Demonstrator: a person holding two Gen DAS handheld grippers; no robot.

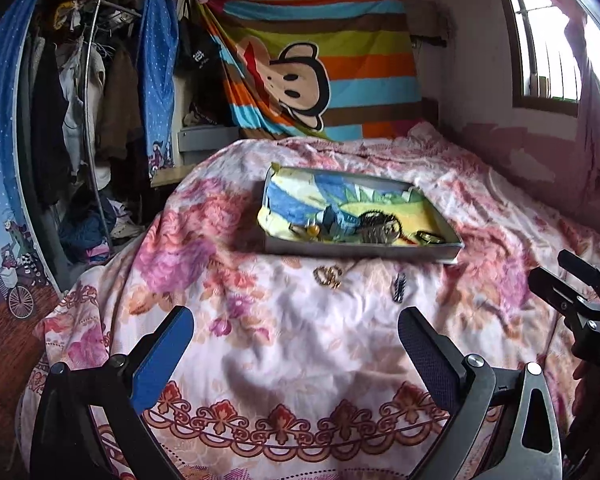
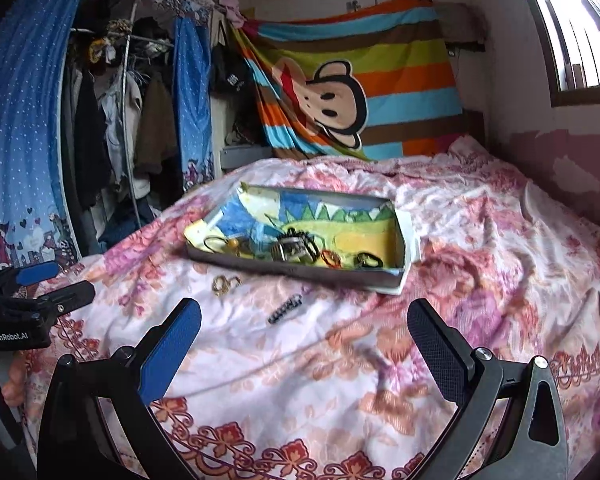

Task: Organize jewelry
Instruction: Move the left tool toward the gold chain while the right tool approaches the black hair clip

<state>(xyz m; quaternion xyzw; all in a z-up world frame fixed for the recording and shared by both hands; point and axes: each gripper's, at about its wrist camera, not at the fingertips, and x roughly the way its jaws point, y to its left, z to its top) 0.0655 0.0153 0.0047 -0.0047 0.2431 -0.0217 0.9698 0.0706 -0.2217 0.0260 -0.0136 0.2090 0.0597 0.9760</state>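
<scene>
A shallow box point(image 1: 364, 250) point(image 2: 300, 273) lined with a colourful cloth lies on the floral bed cover and holds several jewelry pieces, among them a dark beaded bracelet point(image 1: 380, 227) point(image 2: 294, 246). A gold chain piece point(image 1: 329, 276) point(image 2: 224, 283) and a dark hair clip point(image 1: 399, 287) point(image 2: 286, 309) lie loose on the cover in front of the box. My left gripper point(image 1: 296, 338) is open and empty, short of both. My right gripper point(image 2: 304, 328) is open and empty, near the clip. Each gripper shows at the other view's edge.
The bed cover point(image 1: 300, 360) fills the foreground. A clothes rack with blue curtains point(image 1: 80, 120) stands at the left. A striped monkey blanket point(image 1: 320, 80) hangs at the bed's head. A window point(image 1: 552, 40) and wall are at the right.
</scene>
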